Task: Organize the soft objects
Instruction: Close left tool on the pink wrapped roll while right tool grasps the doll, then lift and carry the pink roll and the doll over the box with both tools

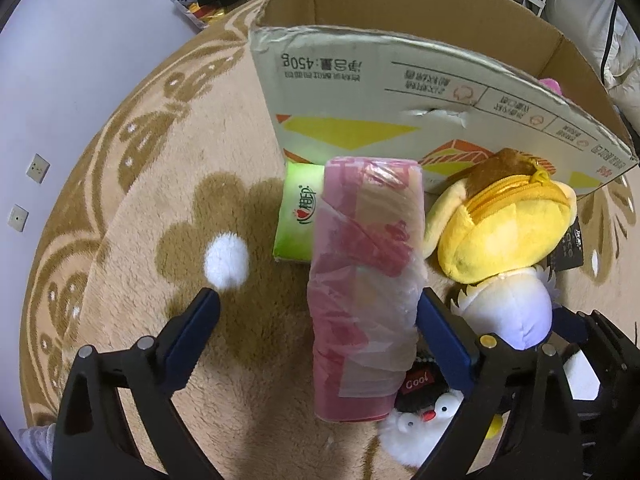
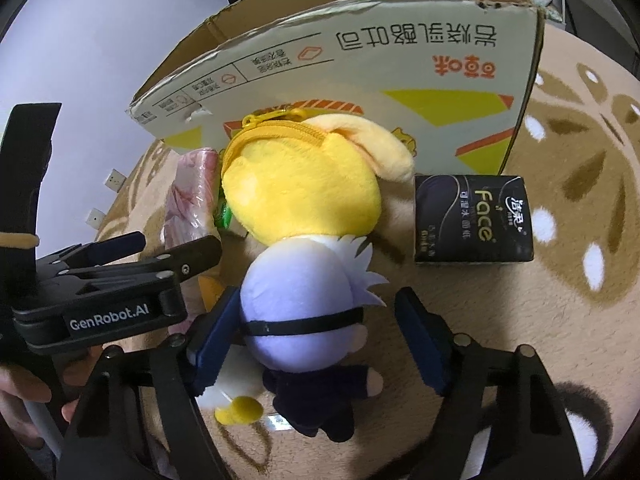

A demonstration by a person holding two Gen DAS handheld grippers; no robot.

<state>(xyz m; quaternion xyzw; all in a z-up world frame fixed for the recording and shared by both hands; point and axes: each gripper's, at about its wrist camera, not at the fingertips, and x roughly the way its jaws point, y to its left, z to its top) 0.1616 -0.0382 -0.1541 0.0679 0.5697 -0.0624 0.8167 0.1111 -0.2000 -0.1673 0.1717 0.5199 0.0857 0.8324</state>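
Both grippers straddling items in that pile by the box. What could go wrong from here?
1. The left gripper is offset: one finger sits at the pink tissue pack, the other stands clear. Closing may shove the pack aside.
2. The right gripper brackets the white-haired doll, which touches the yellow plush pouch. Lifting may drag the pouch.
3. The grippers are crowded together and could collide.

Left gripper (image 1: 318, 300) points steeply down, jaws spread wide. Right gripper (image 2: 316, 312) also angles down, jaws parted. A hand (image 2: 24, 392) grips the left gripper's handle.
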